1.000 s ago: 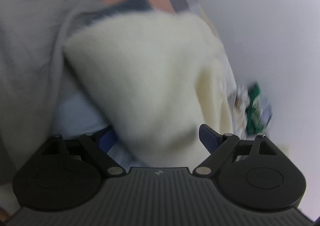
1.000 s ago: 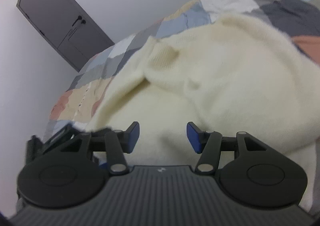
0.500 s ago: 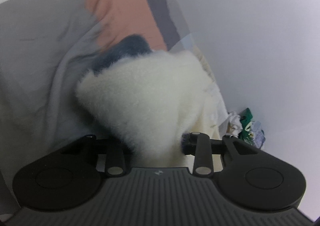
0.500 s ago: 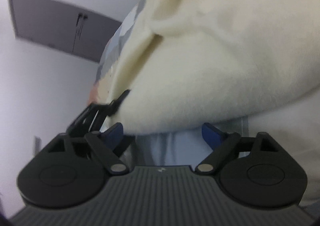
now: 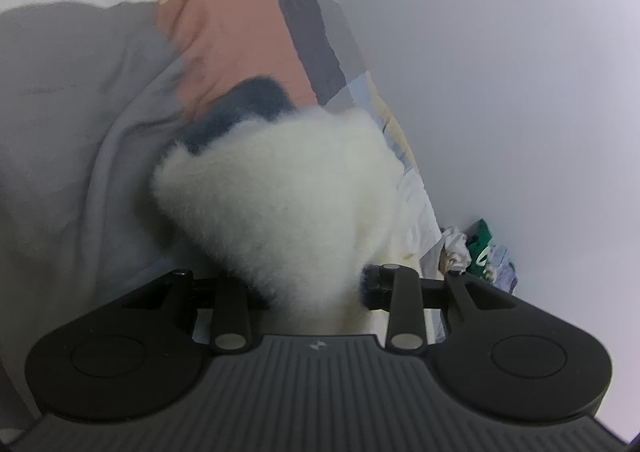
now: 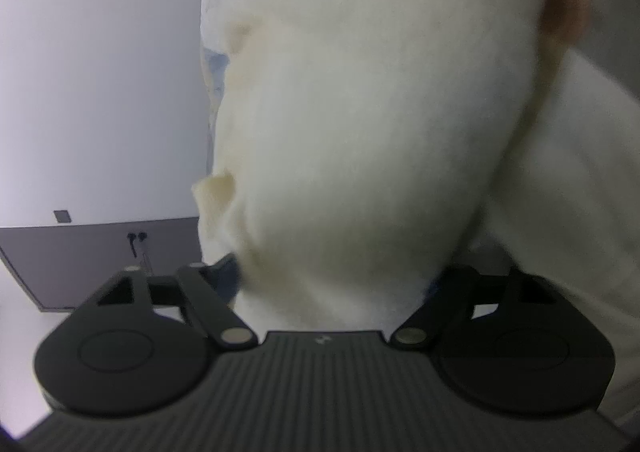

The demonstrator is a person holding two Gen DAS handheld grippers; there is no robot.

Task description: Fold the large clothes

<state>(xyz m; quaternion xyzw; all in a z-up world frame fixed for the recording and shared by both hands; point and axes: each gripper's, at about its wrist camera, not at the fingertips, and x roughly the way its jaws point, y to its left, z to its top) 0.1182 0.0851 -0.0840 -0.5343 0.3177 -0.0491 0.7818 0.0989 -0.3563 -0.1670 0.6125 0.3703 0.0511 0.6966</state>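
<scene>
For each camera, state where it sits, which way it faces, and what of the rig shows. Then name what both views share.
Left wrist: on the left gripper, looking forward along its fingers at the cream fleece garment pinched between them, over a patchwork bedspread.
Right wrist: on the right gripper, rolled sideways, facing the garment lying between its wide jaws; a grey door at left.
Shared: the garment.

Cream fleece garment (image 5: 280,203) with navy trim, on a salmon, grey and beige patchwork bedcover (image 5: 248,23)
</scene>
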